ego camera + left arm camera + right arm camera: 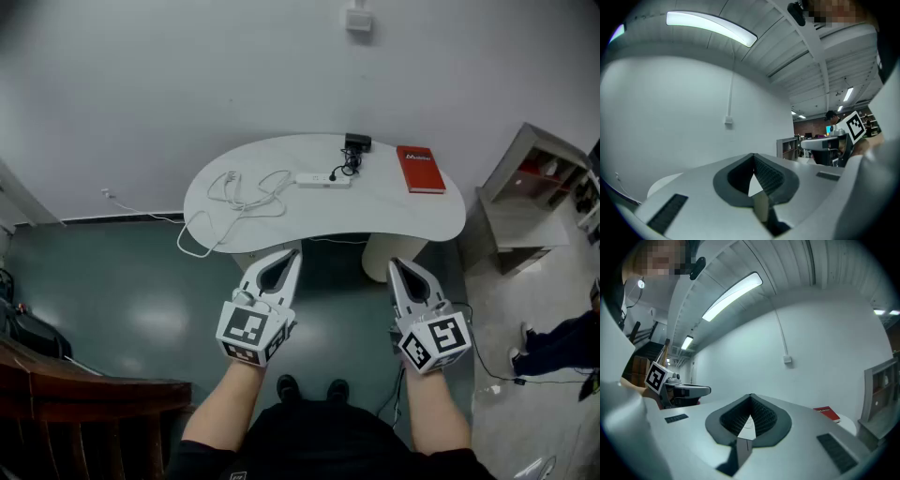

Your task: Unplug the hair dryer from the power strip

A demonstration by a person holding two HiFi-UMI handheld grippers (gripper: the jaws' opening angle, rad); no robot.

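A white power strip [323, 179] lies on the white curved table [412, 216] at the far side of the head view. A black cord [350, 167] runs from it to a small black device [357, 142] at the table's back edge, too small to identify. Both grippers hang in the air well short of the table, pointing level at it. My left gripper [295, 253] has its jaws together with nothing between them, and its tip [753, 158] shows closed. The right gripper [394, 264] is also shut and empty, jaws meeting at the tip [751, 398].
A red book [420, 169] lies on the table's right part. Loose white cable [246, 192] coils on the left part and drops to the floor. A grey shelf unit [530, 202] stands at the right, dark wooden furniture [66, 384] at the lower left.
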